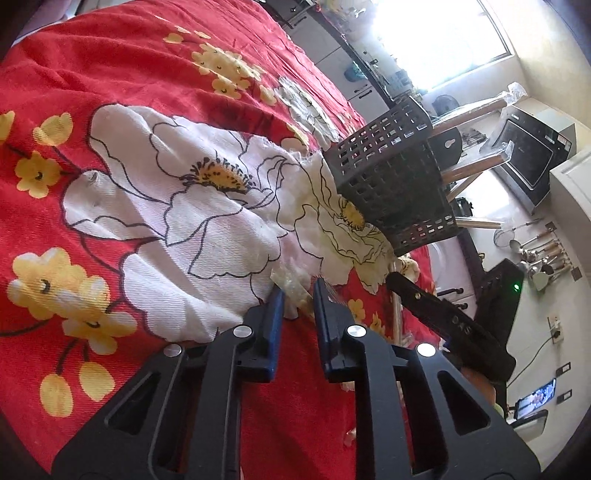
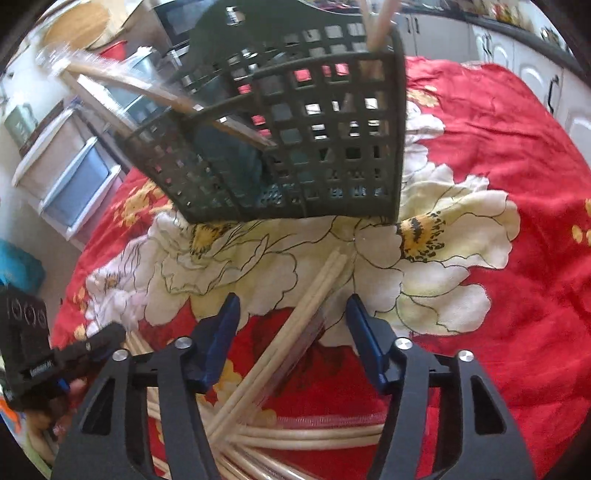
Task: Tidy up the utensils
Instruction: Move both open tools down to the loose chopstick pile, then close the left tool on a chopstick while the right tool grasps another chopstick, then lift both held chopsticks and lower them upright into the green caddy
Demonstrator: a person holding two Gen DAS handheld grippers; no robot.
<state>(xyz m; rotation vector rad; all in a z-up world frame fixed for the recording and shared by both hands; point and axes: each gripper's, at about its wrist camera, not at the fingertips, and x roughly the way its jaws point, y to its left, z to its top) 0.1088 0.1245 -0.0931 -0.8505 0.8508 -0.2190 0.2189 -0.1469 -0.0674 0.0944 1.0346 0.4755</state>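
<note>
A black slotted plastic utensil basket stands on a red floral cloth, with wooden utensil handles sticking out of it; it also shows in the left wrist view. A pair of pale wooden chopsticks in a clear sleeve lies on the cloth between the fingers of my right gripper, which is open and low over them. More wooden sticks lie in a pile below. My left gripper is nearly closed on a crumpled clear wrapper.
White storage drawers stand left of the table. A kitchen counter with cabinets, a black appliance and hanging metal utensils are beyond the table. My right gripper shows at the left view's right side.
</note>
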